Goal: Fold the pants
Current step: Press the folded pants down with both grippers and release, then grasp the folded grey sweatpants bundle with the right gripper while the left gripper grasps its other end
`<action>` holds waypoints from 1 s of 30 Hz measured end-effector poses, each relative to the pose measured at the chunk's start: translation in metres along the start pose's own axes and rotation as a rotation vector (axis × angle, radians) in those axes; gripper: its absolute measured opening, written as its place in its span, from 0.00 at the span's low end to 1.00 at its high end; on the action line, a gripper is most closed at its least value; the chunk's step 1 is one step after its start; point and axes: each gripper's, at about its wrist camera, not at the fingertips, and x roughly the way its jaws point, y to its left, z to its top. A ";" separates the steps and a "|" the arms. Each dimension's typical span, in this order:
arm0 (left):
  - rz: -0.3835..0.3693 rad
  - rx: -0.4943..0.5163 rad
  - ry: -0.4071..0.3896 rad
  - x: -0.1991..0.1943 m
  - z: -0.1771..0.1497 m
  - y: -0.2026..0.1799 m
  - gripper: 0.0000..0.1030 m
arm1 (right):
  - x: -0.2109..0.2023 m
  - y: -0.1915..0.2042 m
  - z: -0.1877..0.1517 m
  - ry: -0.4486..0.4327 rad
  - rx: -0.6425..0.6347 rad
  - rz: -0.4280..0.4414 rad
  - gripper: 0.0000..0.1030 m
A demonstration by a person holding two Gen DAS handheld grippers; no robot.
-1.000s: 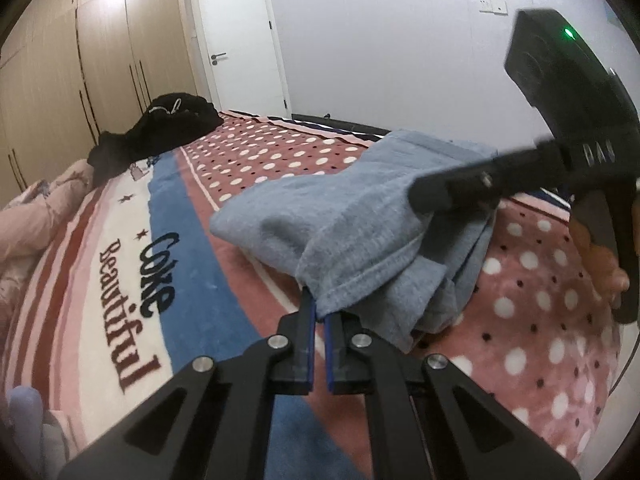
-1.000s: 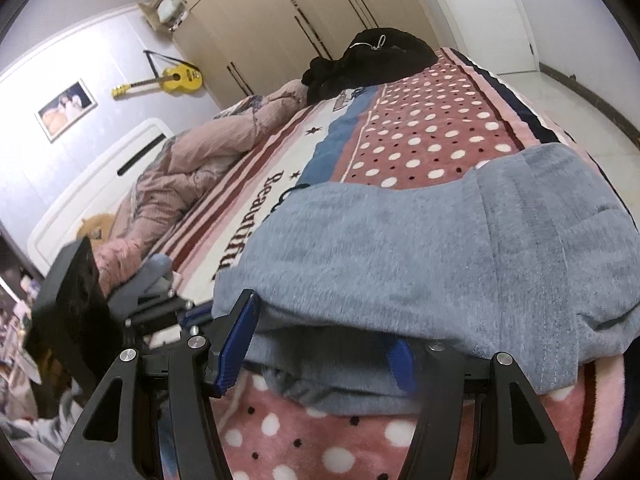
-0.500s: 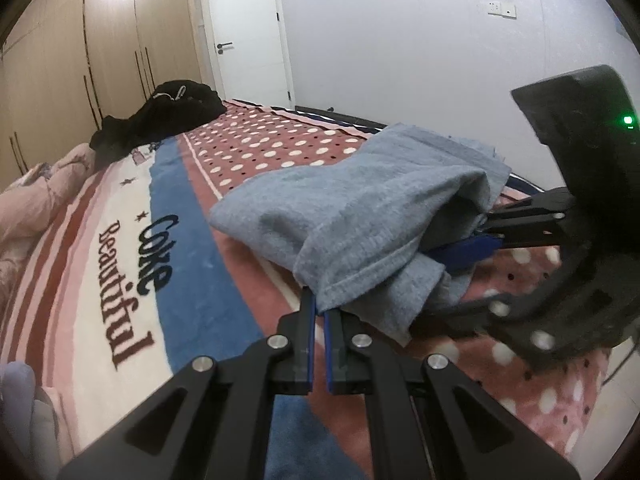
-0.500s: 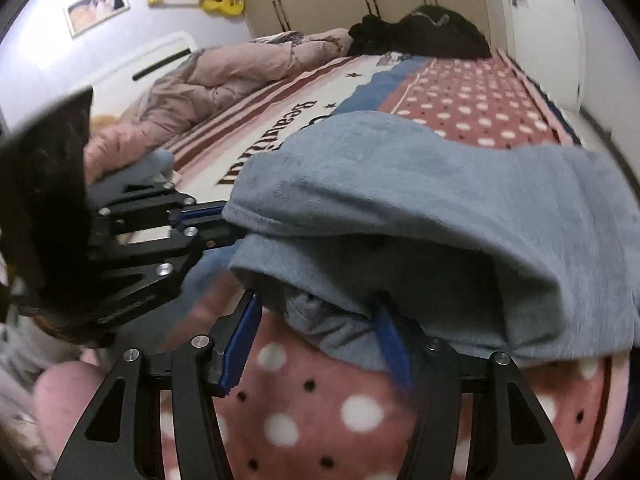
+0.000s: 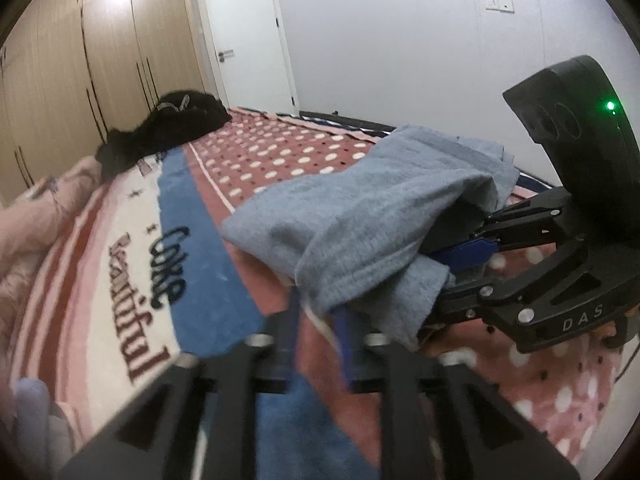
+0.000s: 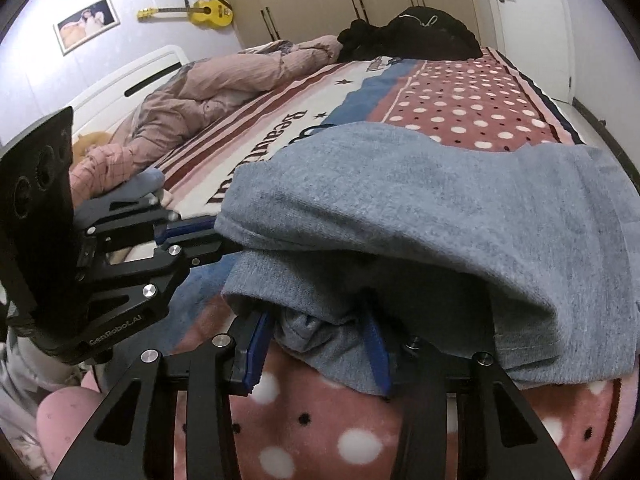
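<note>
The grey pants [image 5: 372, 216] lie folded in a thick bundle on the bed; they fill the middle of the right wrist view [image 6: 440, 216]. My left gripper [image 5: 318, 320] has its jaws a little apart at the bundle's near corner, blurred. It also shows in the right wrist view [image 6: 200, 236]. My right gripper [image 6: 320, 344] is open, its blue pads [image 6: 256, 344] astride a lower fold of the pants. In the left wrist view it [image 5: 460, 256] reaches under the top layer.
A patterned blanket [image 5: 192, 280] with dots, stripes and lettering covers the bed. A black garment heap [image 5: 172, 120] lies at the far end. A pink quilt [image 6: 208, 92] is bunched by the headboard. A door [image 5: 248, 36] and wardrobes [image 5: 80, 60] stand beyond.
My left gripper was shut on the pants' corner and its jaws have now come apart. My right gripper has pushed under the top layer and narrowed around a lower fold.
</note>
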 end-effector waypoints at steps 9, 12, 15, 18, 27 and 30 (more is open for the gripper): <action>-0.038 -0.025 0.003 -0.001 0.001 -0.005 0.00 | 0.001 0.000 0.000 -0.004 0.009 0.009 0.36; -0.070 -0.019 0.010 -0.005 -0.002 -0.009 0.00 | 0.001 -0.002 0.002 -0.012 0.021 0.021 0.36; -0.086 -0.013 0.012 -0.009 -0.003 -0.014 0.00 | 0.000 -0.004 0.003 -0.022 0.032 0.033 0.36; -0.114 -0.002 0.007 -0.015 -0.003 -0.020 0.00 | -0.002 -0.005 0.005 -0.036 0.038 0.042 0.36; -0.184 0.007 0.033 -0.010 -0.010 -0.029 0.00 | -0.006 -0.005 0.005 -0.005 0.012 0.039 0.36; -0.281 0.058 0.043 -0.012 -0.013 -0.044 0.00 | -0.015 -0.011 0.003 -0.020 0.039 0.049 0.37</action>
